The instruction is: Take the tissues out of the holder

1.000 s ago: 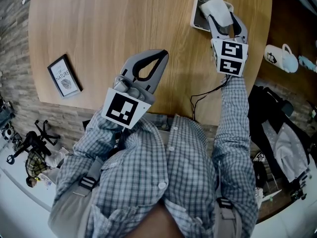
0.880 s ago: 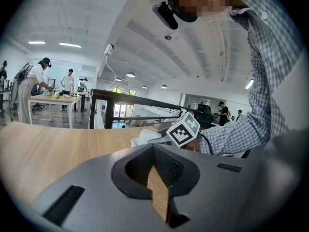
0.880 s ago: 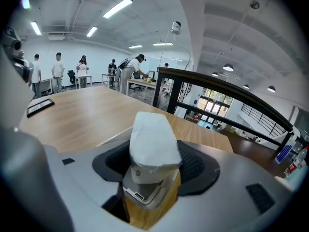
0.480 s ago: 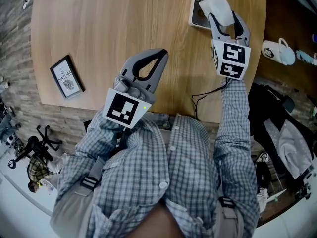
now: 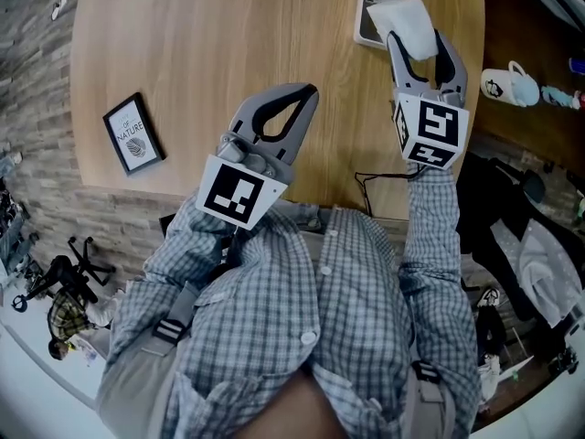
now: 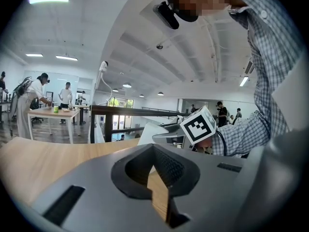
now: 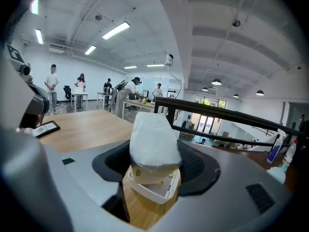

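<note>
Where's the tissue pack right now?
Head view, top right: the tissue pack is clamped in the right gripper, held just above the white holder near the table's right edge.

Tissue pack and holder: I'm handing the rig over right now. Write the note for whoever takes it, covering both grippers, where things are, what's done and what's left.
Right gripper: shut on the tissue pack, which is upright over the white holder near the far right edge of the table.
Left gripper: jaws together, empty, above the table's near side, away from the holder.
Done: pack gripped and raised. Its lower end sits right at the holder's mouth, so I cannot tell if it is fully clear.
Left: lift until clear, then probably set the pack on bare table and release.
</note>
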